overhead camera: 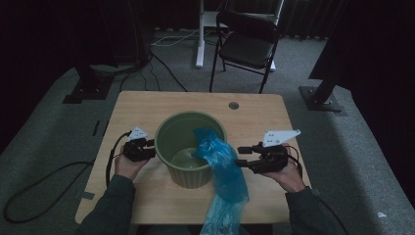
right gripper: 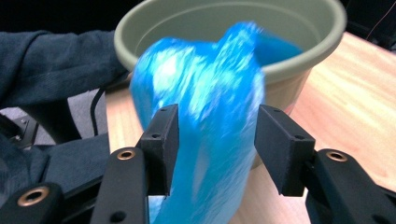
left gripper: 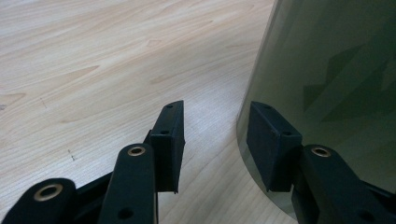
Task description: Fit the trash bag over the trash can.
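Right gripper [right gripper: 212, 140] sits beside the green bucket [overhead camera: 191, 147] with its jaws spread and the blue plastic bag [right gripper: 205, 102] hanging loose between them, pads not pressing it; the bag drapes over the near rim, part inside, most trailing across the wooden table [overhead camera: 147, 105] towards the person. Left gripper [left gripper: 215, 140] waits at the bucket's other side, jaws apart and empty, one pad just by the wall. Lining the bucket looks underway: next, pinch the bag's edge and draw it around the rim.

Light wood counter [overhead camera: 147, 105]; green pot [overhead camera: 191, 149] at centre, blue plastic bag [overhead camera: 226, 183] trailing toward 6 o'clock edge.
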Motion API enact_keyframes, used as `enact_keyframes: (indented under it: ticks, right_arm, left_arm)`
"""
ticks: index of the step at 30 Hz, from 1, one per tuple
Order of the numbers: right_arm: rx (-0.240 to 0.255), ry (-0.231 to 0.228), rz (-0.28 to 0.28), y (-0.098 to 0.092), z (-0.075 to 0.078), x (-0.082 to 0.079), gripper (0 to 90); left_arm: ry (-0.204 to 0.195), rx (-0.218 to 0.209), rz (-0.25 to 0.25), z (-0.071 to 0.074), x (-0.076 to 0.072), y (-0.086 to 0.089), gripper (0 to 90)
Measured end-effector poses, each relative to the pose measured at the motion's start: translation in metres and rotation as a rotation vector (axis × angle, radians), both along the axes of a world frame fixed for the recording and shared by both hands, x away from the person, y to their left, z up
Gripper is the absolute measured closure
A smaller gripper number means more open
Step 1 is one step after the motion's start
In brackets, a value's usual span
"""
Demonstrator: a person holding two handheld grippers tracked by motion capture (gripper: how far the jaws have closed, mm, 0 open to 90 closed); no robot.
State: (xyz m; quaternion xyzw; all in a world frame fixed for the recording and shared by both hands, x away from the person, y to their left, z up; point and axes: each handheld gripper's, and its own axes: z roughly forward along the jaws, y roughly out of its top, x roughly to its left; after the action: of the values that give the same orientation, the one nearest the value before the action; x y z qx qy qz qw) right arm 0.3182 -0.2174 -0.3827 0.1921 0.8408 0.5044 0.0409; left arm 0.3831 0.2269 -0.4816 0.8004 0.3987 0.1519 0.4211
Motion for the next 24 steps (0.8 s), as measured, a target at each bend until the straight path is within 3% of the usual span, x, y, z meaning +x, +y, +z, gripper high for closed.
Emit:
enact_keyframes:
  ticks: [5,11,15,24]
  right_arm:
    - [-0.039,0.026,0.011,0.003,-0.01,-0.003,49.3]
    - [-0.052,0.027,0.001,-0.002,-0.013,0.0,78.2]
    - [-0.059,0.011,-0.026,-0.006,-0.008,0.004,87.3]
    - [-0.053,-0.019,-0.072,-0.007,0.008,0.023,88.8]
  left_arm:
    - [-0.012,-0.007,0.004,0.004,-0.003,0.002,56.5]
    - [-0.04,-0.008,-0.006,0.011,-0.008,0.002,56.7]
    - [-0.051,-0.02,-0.017,0.015,-0.01,0.001,56.8]
    - [-0.059,-0.035,-0.035,0.019,-0.012,0.0,56.9]
